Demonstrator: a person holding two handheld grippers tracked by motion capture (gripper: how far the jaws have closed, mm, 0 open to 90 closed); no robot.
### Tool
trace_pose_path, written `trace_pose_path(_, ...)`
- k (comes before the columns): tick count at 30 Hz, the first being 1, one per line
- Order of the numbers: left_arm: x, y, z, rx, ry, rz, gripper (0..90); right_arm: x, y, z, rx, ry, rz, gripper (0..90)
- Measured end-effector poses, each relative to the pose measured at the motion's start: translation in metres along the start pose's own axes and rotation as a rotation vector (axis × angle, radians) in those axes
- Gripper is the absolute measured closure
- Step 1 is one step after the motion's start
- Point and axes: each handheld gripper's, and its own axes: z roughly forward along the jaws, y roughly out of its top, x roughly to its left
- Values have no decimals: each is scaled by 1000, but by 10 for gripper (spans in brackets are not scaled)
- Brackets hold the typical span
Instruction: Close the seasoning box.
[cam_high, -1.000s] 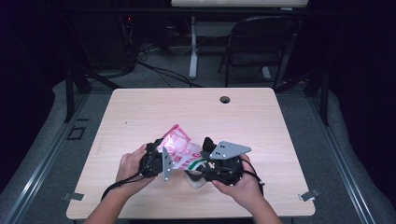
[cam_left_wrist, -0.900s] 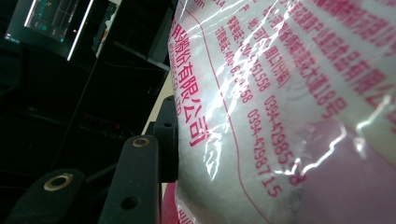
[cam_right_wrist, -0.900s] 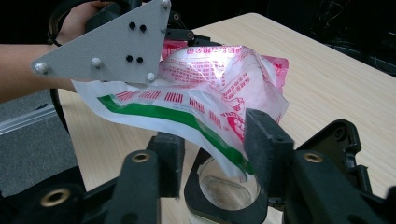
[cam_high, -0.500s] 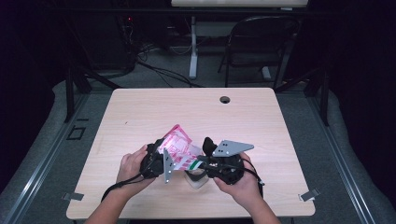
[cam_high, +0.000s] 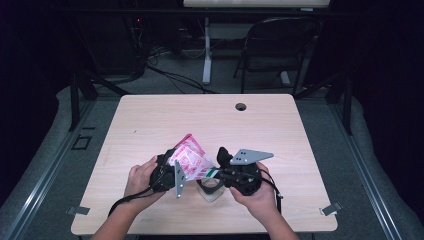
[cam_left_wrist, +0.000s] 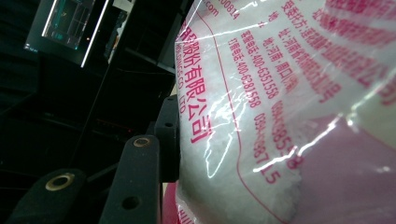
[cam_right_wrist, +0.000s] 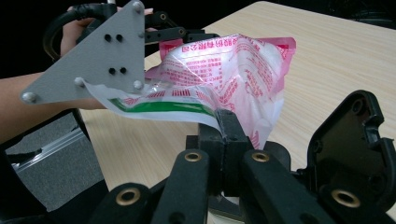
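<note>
A clear plastic bag (cam_high: 189, 156) with pink print and white contents is held up over the table's near edge. My left gripper (cam_high: 169, 170) is shut on its left side; one black finger (cam_left_wrist: 166, 135) presses into the bag (cam_left_wrist: 280, 116). My right gripper (cam_right_wrist: 226, 125) has just been closing, and its jaws now pinch the bag's (cam_right_wrist: 224, 74) green-striped edge. From above, the right gripper (cam_high: 216, 174) meets the bag's lower right corner. The left gripper's grey plate (cam_right_wrist: 93, 51) stands just in front of the bag.
A small clear container (cam_high: 210, 190) sits on the wooden table (cam_high: 280, 130) below the bag's corner. A cable hole (cam_high: 241, 106) lies near the far edge. Behind the table stands a folding chair (cam_high: 280, 50), with dark floor on both sides.
The right gripper has edged in and closed on the bag's lower edge. The left hand and the bag have kept their place.
</note>
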Motion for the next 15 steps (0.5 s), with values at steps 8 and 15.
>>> trace_pose_path(8,-1,-1,-1,3,11,13,628,-3,-2,2,-1,-8,28,900)
trace_pose_path(15,-3,-1,-3,-1,33,19,633,-7,-4,3,4,-14,38,900)
